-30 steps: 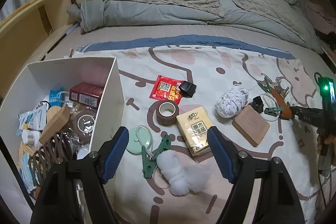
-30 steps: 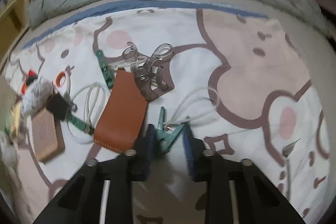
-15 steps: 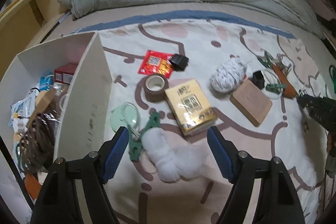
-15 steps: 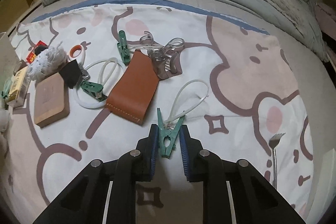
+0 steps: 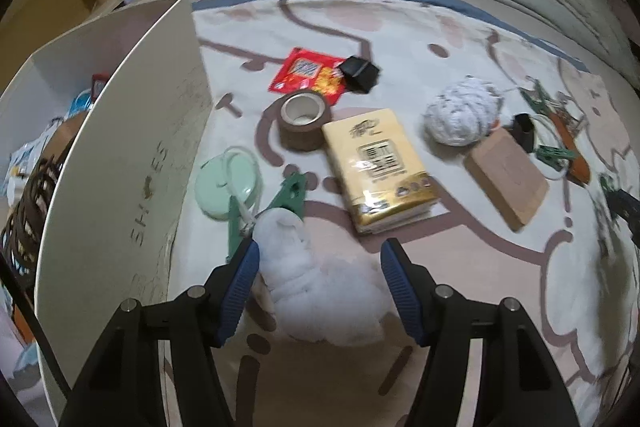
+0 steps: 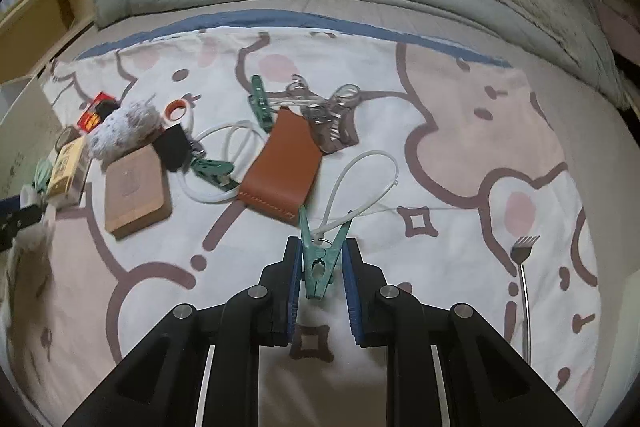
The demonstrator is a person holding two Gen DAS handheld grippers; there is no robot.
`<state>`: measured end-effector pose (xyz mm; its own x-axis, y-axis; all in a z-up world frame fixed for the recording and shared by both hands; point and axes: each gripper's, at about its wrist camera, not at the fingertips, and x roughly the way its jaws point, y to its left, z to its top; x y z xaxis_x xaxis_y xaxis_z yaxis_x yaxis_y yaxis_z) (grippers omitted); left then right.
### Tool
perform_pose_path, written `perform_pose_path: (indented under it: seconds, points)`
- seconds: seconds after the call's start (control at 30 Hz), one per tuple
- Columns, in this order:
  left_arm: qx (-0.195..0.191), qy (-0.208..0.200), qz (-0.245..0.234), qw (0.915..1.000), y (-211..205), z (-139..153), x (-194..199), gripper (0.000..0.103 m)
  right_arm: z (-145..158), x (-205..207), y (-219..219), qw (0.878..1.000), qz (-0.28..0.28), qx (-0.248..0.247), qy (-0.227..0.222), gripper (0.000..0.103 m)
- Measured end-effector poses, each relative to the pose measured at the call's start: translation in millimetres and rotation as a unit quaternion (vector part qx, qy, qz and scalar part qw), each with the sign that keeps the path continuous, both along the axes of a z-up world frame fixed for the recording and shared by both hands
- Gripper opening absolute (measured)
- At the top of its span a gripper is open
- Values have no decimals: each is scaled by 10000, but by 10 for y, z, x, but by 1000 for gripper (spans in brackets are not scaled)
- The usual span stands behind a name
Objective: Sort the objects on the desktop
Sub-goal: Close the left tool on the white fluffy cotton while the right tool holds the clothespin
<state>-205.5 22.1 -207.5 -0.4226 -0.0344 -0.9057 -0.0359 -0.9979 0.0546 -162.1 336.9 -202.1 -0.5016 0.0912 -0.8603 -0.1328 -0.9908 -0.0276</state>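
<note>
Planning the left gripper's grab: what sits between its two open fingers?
In the left wrist view, the white fluffy wad lies between the left gripper's fingers.

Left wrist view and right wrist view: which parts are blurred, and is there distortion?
Left wrist view: the white cloth between the open fingers is soft and blurred. Right wrist view: the green clip is sharp; the left edge smears. Both bend straight lines, fisheye style.

A teal peg (image 6: 320,259) sits between blue pads (image 6: 294,283). The tan pouch (image 6: 282,169) and yellow tissues (image 5: 378,167) lie on a white blanket (image 6: 460,131) with mauve outlines.
</note>
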Motion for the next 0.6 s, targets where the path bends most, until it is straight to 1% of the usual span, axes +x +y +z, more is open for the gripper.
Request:
perform_pose_path:
  seconds: [0.07, 0.13, 0.2, 0.27, 0.3, 0.37, 0.4, 0.43, 0.6]
  points:
    - [22, -134, 149, 9998, -43, -58, -3, 64, 32, 32, -27, 10000, 47, -53, 23, 21]
    - [128, -342, 291, 9989, -88, -149, -5, 63, 68, 62, -57, 9999, 95, -83, 54, 21]
    - [168, -434, 342, 9983, -100, -202, 1, 63, 117, 96, -95, 9998, 162, -112, 100, 21]
    - [108, -385, 289, 9988, -79, -207, 10, 59, 167, 132, -128, 9996, 224, -124, 151, 21]
    - [73, -350, 227, 9991, -63, -202, 16, 53, 196, 153, -145, 9994, 255, -129, 186, 21]
    - [32, -293, 161, 9994, -50, -192, 27, 47, 247, 192, -163, 9991, 299, -171, 250, 21]
    - [20, -257, 125, 9996, -49, -185, 37, 40, 274, 214, -170, 9989, 310, -199, 279, 21]
    - [26, -228, 89, 9997, -49, -176, 45, 36, 295, 233, -174, 9988, 313, -224, 295, 21]
    - [224, -36, -242, 9995, -24, -68, 148, 34, 395, 386, -214, 9983, 345, -341, 323, 21]
